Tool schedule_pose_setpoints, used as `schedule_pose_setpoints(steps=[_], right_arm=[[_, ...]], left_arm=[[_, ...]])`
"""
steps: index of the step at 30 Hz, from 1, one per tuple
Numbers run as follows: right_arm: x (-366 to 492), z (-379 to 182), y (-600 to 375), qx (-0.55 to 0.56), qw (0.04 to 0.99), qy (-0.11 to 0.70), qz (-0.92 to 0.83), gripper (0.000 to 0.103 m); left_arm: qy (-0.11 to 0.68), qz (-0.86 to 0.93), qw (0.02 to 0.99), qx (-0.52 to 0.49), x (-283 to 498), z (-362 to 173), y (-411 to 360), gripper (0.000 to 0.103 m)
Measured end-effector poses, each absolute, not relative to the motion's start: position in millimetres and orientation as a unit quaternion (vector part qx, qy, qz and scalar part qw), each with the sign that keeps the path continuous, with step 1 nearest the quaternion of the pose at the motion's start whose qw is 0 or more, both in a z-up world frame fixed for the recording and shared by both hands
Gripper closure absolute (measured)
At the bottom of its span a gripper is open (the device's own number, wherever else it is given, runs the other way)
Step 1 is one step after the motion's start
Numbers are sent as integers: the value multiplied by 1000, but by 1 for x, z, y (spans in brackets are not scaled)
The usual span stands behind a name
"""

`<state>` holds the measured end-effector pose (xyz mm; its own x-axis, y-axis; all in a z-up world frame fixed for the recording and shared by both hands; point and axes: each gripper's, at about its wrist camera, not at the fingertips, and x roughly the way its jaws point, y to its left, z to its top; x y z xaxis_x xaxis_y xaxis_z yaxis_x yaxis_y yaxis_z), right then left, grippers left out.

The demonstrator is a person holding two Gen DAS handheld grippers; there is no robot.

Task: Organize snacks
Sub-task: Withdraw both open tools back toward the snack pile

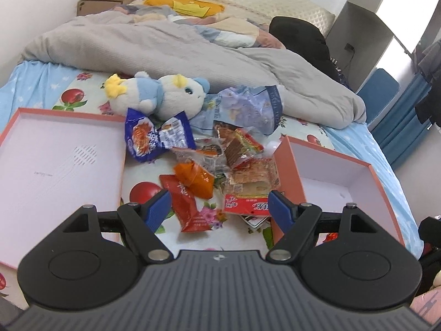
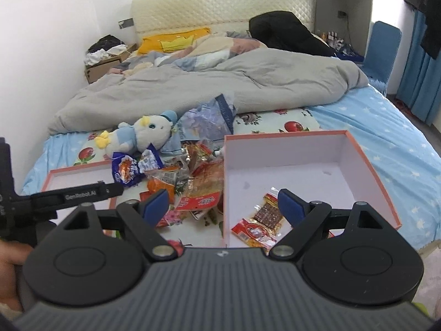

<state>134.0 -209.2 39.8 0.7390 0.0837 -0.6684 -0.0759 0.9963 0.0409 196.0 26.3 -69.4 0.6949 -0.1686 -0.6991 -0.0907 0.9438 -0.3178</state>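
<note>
Orange box (image 1: 372,171) corner behind left tool (image 1: 220,207)

At nine o'clock in my right wrist view, the black bar of my other gripper (image 2: 80,193) carries white lettering reading "GenRobot.AI". In my left wrist view, the crumpled pale blue plastic bag (image 1: 248,104) at twelve o'clock shows "FACIAL TISSUE" along its dark edge. Print on the snack wrappers is too small to read.
</note>
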Motion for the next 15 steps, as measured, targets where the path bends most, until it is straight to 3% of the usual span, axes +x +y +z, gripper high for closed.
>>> schedule_pose_setpoints(steps=[15], right_arm=[[146, 7, -180, -51, 922, 377, 66, 16]], left_arm=[[408, -22, 894, -183, 195, -105, 36, 22]])
